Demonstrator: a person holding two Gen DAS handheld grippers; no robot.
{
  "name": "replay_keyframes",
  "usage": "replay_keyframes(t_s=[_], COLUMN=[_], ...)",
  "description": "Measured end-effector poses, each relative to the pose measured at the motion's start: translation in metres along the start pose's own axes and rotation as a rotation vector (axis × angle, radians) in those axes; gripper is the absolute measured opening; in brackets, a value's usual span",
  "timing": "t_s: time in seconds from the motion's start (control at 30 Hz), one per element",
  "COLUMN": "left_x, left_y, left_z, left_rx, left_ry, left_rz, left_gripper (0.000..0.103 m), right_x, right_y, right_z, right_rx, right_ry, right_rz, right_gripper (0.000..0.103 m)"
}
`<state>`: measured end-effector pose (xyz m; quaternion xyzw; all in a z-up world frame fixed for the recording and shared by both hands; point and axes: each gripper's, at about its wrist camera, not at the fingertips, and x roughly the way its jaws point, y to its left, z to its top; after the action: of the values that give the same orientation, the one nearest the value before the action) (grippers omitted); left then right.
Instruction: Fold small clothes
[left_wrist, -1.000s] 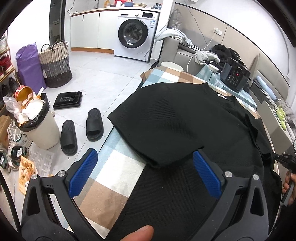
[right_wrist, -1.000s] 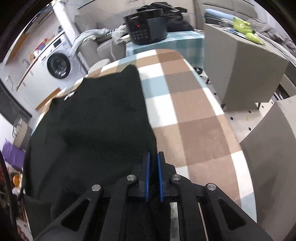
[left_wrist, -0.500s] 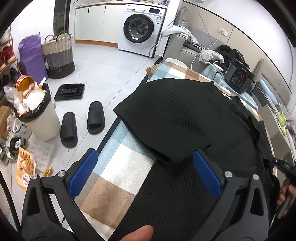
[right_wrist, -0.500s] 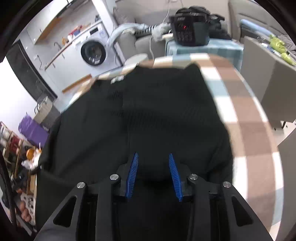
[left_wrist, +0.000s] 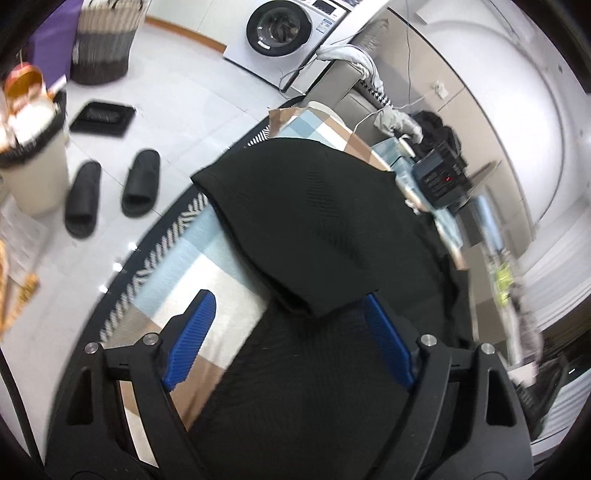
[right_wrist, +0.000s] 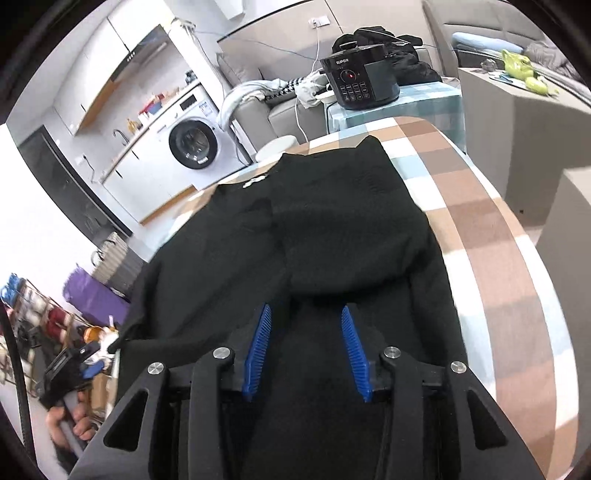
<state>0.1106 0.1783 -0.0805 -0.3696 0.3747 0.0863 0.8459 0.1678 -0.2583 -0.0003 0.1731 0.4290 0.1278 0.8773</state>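
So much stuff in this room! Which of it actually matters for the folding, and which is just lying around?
For the folding:
- black shirt, both sides already folded in
- checked table cover under it
- left gripper, closing, nothing gripped
- right gripper, opening, nothing gripped

Just lying about:
- washing machine
- pressure cooker
- black slippers
- woven laundry basket
- bin

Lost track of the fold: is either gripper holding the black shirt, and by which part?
Neither: left gripper closing, right gripper opening, both empty above the black shirt.
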Motion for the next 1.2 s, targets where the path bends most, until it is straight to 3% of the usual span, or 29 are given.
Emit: replay_keyframes(t_s=[0.23,0.3,0.37,0.43,0.5,0.73,0.9,1.07,1.2], left_x=[0.035,0.049,0.060,0.066,0.067,0.046,0.038,0.040,0.071], left_y=[0.004,0.004,0.006,0.007,0.007,-0.012,-0.015,-0.050,-0.135], left_z=[0.008,0.011,0.015,0.020,0.028,0.078,0.109,0.109,0.094], left_rx=[-0.060,-0.075,-0.101,-0.117,-0.103,0.006,0.022,0.116,0.300], left_ry=[0.085,0.108,0.116,0.095,0.054,-0.129,-0.179,-0.220,-0.199], left_rz=[-0.056,-0.066,-0.080,-0.077,-0.062,0.128,0.213,0.226,0.159], left_gripper=[0.077,0.064,0.037,0.016,0.007,0.004,0.004,0.004,0.004], right_x=[-0.021,-0.022,-0.025,-0.027,-0.028,-0.029,-0.026,-0.023,-0.025], right_y=[-0.006,-0.008,-0.009,-0.009,-0.011,-0.017,-0.019,-0.020,-0.019], right_z=[-0.023,-0.025,-0.029,-0.032,-0.032,-0.037,-0.040,-0.043,-0.047], right_rx=[0.026,0.040,0.050,0.046,0.043,0.054,0.060,0.063,0.052], right_ry=[-0.018,-0.015,-0.012,-0.012,-0.011,-0.002,0.019,0.035,0.040], right_rz=[0.005,0.014,0.016,0.005,-0.009,-0.028,-0.033,-0.038,-0.041], right_gripper=[0.051,0.051,0.052,0.052,0.052,0.052,0.052,0.052,0.052])
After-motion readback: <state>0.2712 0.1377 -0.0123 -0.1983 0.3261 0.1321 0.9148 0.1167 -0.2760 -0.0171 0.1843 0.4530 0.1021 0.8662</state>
